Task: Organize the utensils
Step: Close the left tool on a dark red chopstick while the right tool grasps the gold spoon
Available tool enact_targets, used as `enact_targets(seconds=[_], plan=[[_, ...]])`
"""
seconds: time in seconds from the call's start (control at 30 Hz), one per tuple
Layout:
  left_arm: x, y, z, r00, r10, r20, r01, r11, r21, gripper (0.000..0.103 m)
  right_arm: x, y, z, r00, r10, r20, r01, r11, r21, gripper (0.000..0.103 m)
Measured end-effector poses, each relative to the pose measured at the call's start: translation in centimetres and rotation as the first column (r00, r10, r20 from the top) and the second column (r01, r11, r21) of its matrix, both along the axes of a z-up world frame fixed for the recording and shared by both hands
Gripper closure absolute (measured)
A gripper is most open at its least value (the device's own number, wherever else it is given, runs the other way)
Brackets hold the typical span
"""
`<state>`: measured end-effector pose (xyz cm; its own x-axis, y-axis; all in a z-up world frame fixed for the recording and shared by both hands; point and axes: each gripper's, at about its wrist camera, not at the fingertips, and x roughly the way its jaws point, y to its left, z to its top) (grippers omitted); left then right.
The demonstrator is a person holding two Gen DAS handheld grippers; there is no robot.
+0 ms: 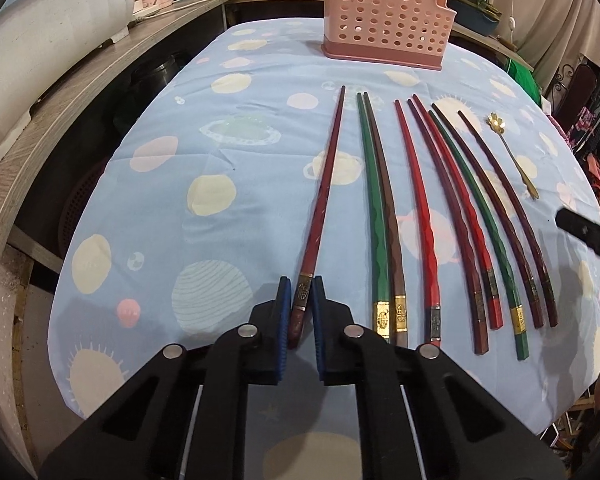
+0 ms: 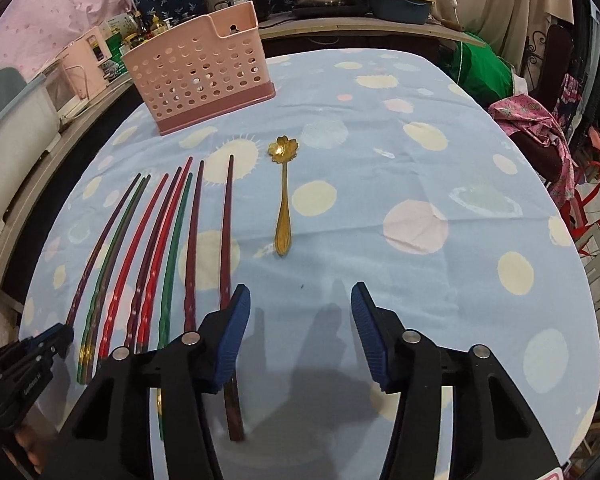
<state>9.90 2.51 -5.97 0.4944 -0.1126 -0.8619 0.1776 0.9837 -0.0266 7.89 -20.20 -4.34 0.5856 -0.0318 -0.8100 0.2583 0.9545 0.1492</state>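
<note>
Here, in the left wrist view, the left gripper (image 1: 301,300) has its blue fingers (image 1: 284,312) nearly closed around the banded end of the leftmost dark red chopstick (image 1: 324,204), which lies on the counter (image 1: 220,128). The other chopsticks (image 1: 440,216) lie in a row beside it, the pink holder (image 1: 384,28) beyond. In the right wrist view, the right gripper (image 2: 300,328) hovers wide apart, holding nothing, near a gold spoon (image 2: 282,196).
</note>
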Motion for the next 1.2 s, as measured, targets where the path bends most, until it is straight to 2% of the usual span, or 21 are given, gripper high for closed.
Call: enact_targets(seconds=[0.3, 0.77, 0.9, 1.13, 1.2], plan=[[0.2, -0.2, 0.0, 1.0, 0.005, -0.001, -0.005, 1.0, 0.005, 0.093, 3.5, -0.8, -1.4, 1.0, 0.0, -0.021, 0.002, 0.996, 0.088, 0.089], [0.1, -0.1, 0.0, 1.0, 0.006, 0.008, -0.006, 1.0, 0.004, 0.093, 3.6, -0.3, -1.6, 1.0, 0.007, 0.012, -0.008, 0.998, 0.061, 0.093], [0.1, 0.1, 0.1, 1.0, 0.009, -0.006, -0.009, 1.0, -0.015, 0.093, 2.8, -0.3, -0.7, 0.999, 0.003, 0.033, -0.005, 0.998, 0.061, 0.093], [-0.5, 0.0, 1.0, 1.0, -0.001, 0.014, 0.001, 1.0, -0.024, 0.093, 1.5, -0.6, 0.7, 0.998, -0.011, 0.063, 0.007, 0.998, 0.064, 0.095], [-0.7, 0.0, 1.2, 1.0, -0.002, 0.018, 0.003, 1.0, -0.027, 0.093, 1.2, -0.7, 1.1, 0.997, -0.017, 0.071, 0.012, 0.998, 0.063, 0.101]])
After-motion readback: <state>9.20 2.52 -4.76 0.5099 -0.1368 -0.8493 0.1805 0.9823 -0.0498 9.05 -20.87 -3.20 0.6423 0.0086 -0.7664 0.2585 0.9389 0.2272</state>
